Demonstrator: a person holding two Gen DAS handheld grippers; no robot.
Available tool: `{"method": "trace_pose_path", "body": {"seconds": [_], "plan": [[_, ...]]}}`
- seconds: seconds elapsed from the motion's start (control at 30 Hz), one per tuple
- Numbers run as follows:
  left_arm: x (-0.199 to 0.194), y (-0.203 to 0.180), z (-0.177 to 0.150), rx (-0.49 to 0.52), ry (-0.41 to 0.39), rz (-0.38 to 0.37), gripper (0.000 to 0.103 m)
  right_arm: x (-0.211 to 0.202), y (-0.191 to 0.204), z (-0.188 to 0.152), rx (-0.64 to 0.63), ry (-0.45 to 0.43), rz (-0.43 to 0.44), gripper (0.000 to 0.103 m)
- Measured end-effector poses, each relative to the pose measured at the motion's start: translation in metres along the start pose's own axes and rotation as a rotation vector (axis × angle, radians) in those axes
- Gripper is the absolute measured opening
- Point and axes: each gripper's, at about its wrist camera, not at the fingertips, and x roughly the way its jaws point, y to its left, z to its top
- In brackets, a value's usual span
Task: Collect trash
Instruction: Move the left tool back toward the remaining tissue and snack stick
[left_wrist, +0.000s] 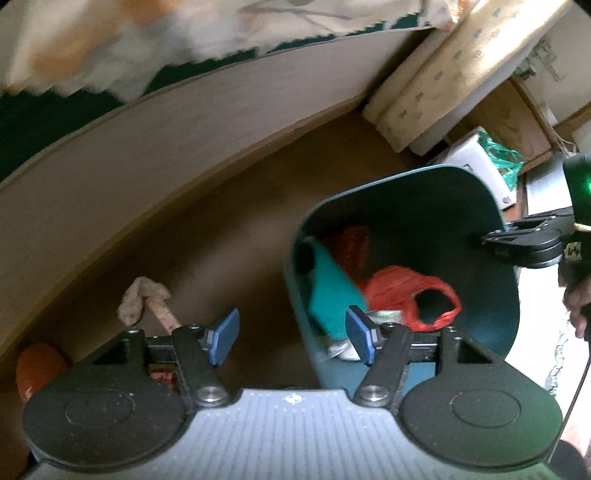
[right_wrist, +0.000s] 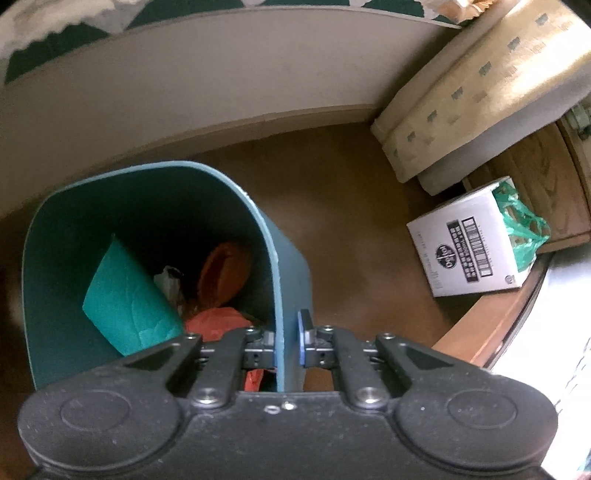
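Right gripper (right_wrist: 288, 343) is clamped on the rim of the teal bin (right_wrist: 155, 206), one pad inside the wall, the other outside, at roughly 3 o'clock on the bin mouth as the right wrist cam sees it. The thin wall fills the narrow gap between the pads. Left gripper (left_wrist: 291, 338) is about halfway open w/ nothing between its blue pads (left_wrist: 223, 334); it hangs over the floor just beside the bin's 9 o'clock side.

In the bin already: a teal paper sheet (right_wrist: 125, 306), a red plastic bag (left_wrist: 410, 291), an orange-brown piece (right_wrist: 225, 269), bits of white wrap.

Trash left on the floor: a crumpled beige rag or paper wad (left_wrist: 142, 299) at about 10 o'clock from the left gripper, near the bed base; something orange (left_wrist: 37, 365) at 9 o'clock, partly hidden behind the gripper body, can't tell what it is.

Handling, as I judge it:
- Wad: light, soft, will squash. Pinch the thick bunched part, not the thin strip trailing from it, else it may slip or tear.
- Bin: stiff plastic, prob. light w/ so little in it. A rim pinch on one side is enough to steady or drag it, but it could tip if lifted that way.
- Red bag: slick, floppy; take it by a handle loop if it needs moving.

A white carton (right_wrist: 476, 247) w/ a green bag (right_wrist: 521, 229) sits well apart at 2 o'clock from the bin.
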Motion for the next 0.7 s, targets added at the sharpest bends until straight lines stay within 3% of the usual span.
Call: {"method": "trace_pose_path", "body": {"seconds": [0.33, 0.7], "plan": [[0.033, 0.059, -0.014, -0.06, 0.056, 0.114, 0.063, 0.02, -0.007, 0.012, -0.152, -0.034, -0.113, 0.0], [0.065, 0.086, -0.021, -0.096, 0.106, 0.155, 0.063, 0.047, -0.028, 0.048, -0.157, -0.067, -0.109, 0.002]]}}
